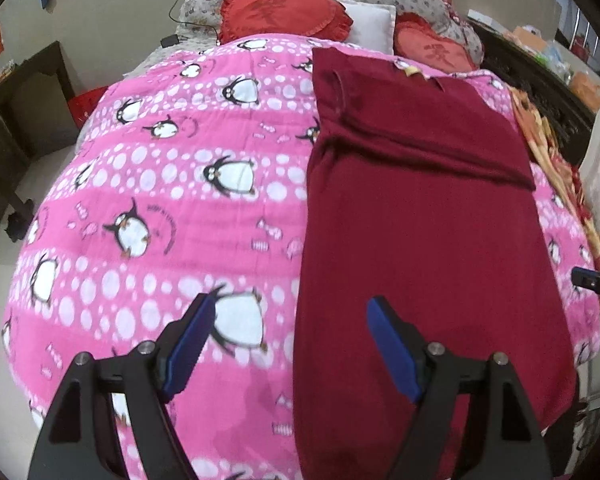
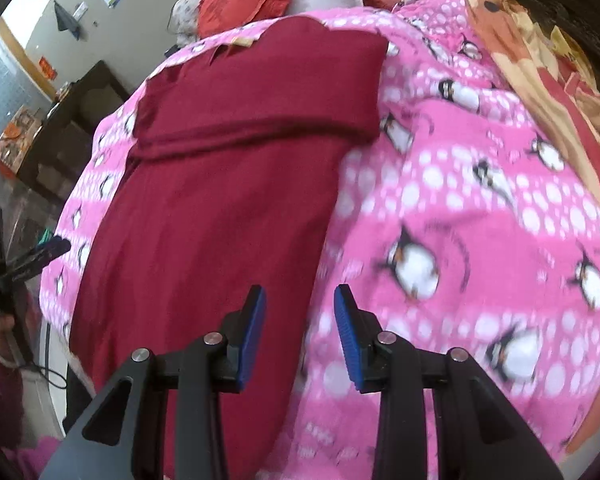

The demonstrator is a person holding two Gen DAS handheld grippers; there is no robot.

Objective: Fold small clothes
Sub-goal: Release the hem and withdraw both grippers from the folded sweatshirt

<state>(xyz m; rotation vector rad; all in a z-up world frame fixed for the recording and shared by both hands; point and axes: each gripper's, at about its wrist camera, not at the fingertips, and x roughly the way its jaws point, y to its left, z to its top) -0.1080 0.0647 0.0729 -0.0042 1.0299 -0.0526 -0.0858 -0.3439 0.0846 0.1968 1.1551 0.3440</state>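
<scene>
A dark red garment [image 1: 420, 232] lies flat as a long strip on a pink penguin quilt [image 1: 160, 200], its far part folded across. It also shows in the right wrist view [image 2: 228, 184]. My left gripper [image 1: 290, 308] is open and empty above the garment's near left edge. My right gripper [image 2: 300, 300] is open and empty above the garment's near right edge. One tip of the right gripper shows at the right edge of the left wrist view [image 1: 592, 280]. The left gripper shows at the left of the right wrist view [image 2: 40, 256].
Red heart cushions [image 1: 284, 12] and a white pillow [image 1: 372, 24] lie at the bed's head. An orange patterned blanket [image 2: 540, 64] lies along the bed's right side. A dark wooden cabinet [image 1: 24, 100] stands left of the bed.
</scene>
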